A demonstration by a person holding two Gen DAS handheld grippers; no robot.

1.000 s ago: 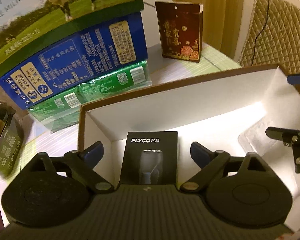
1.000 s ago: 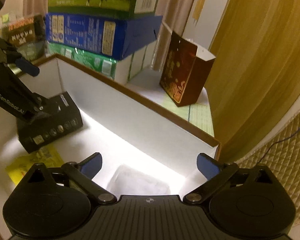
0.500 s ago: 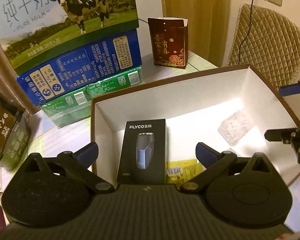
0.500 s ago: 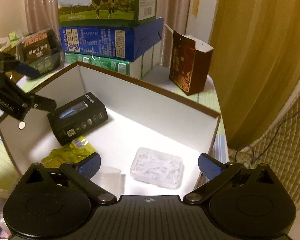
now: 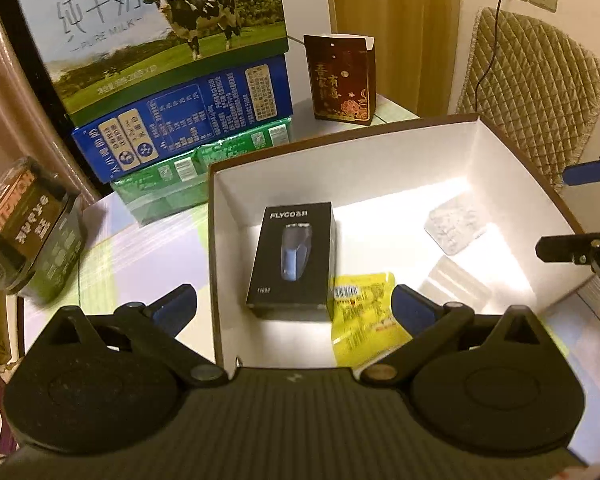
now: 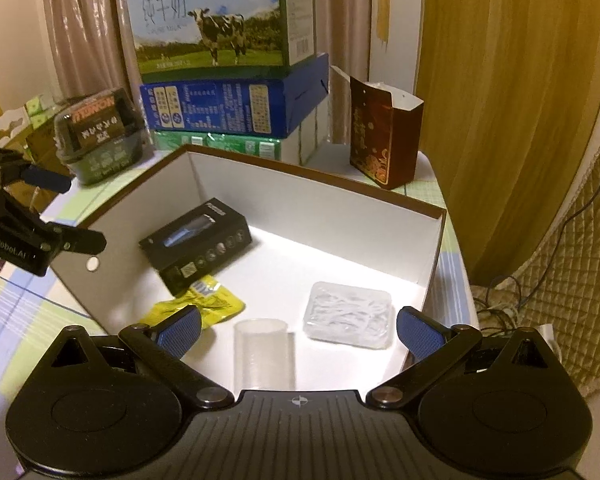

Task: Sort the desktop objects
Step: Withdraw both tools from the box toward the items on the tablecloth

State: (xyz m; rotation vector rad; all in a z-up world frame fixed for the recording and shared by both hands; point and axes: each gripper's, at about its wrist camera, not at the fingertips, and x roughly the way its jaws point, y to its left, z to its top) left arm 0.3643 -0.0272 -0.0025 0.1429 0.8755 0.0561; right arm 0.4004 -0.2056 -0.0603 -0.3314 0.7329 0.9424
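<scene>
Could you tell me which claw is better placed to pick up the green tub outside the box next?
Left, probably. The tub sits just beyond the left claw, which is open and empty; the right claw hangs over the box's far side.

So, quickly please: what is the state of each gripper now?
Left gripper: open, holding nothing.
Right gripper: open, holding nothing.

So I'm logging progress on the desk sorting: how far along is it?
Done: the white box holds the shaver box, yellow packet, clear cup and clear plastic case. In hand: nothing; the left gripper and right gripper are open. Left: possibly the dark snack tub beside the box.
</scene>
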